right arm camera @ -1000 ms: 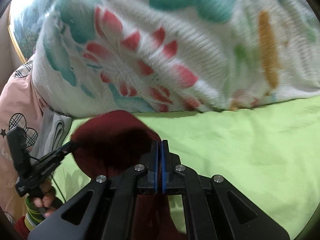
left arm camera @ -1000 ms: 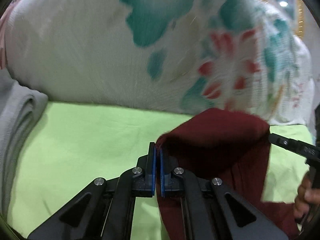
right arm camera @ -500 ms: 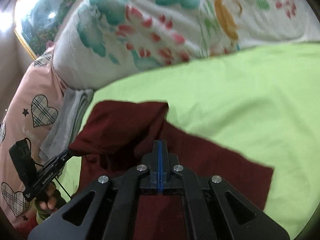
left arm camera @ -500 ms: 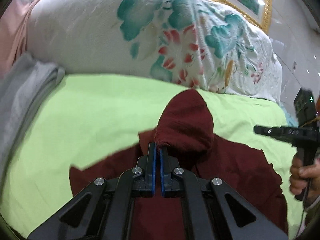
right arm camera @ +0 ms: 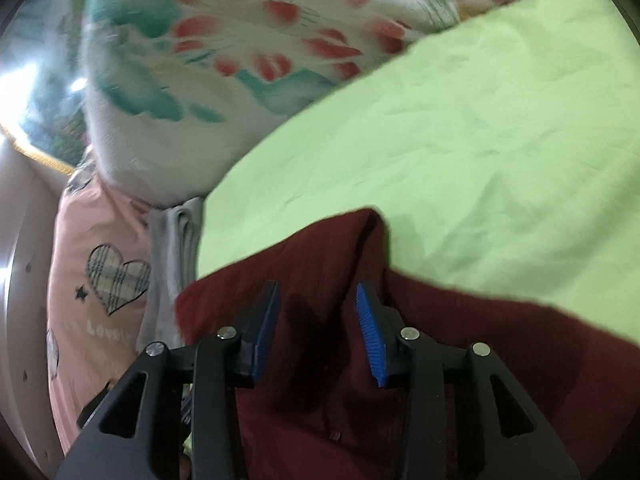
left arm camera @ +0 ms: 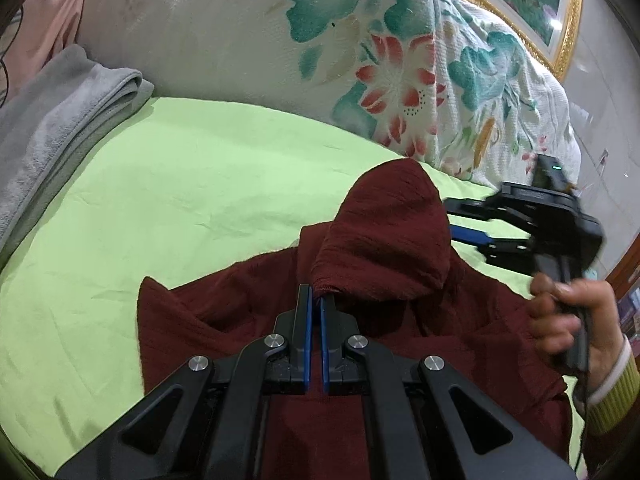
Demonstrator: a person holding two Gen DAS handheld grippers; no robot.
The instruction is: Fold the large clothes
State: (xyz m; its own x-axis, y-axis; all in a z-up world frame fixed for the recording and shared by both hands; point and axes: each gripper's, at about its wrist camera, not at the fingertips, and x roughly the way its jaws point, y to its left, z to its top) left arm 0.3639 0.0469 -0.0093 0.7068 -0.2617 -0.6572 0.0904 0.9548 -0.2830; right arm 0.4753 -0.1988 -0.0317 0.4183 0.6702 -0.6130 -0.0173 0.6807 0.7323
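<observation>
Bed with a lime-green sheet [left arm camera: 168, 184], a floral quilt [left arm camera: 248, 40] heaped along its far side, a folded grey towel [left arm camera: 60, 112] at the left edge and a pink heart-print pillow [right arm camera: 100, 280] beyond it. The dark red garment [left arm camera: 400, 320] lies partly spread on the sheet, near side, with 1 portion raised in a hump. Left tongs [left arm camera: 316, 308] are closed on the edge of that raised portion. Right tongs [right arm camera: 316, 316] stand apart, empty, just above the garment, held in the right hand [left arm camera: 568, 320]. Judgement: early stage; the garment is laid out but creased and uneven, no clean fold is visible, and flattening and all folds remain
</observation>
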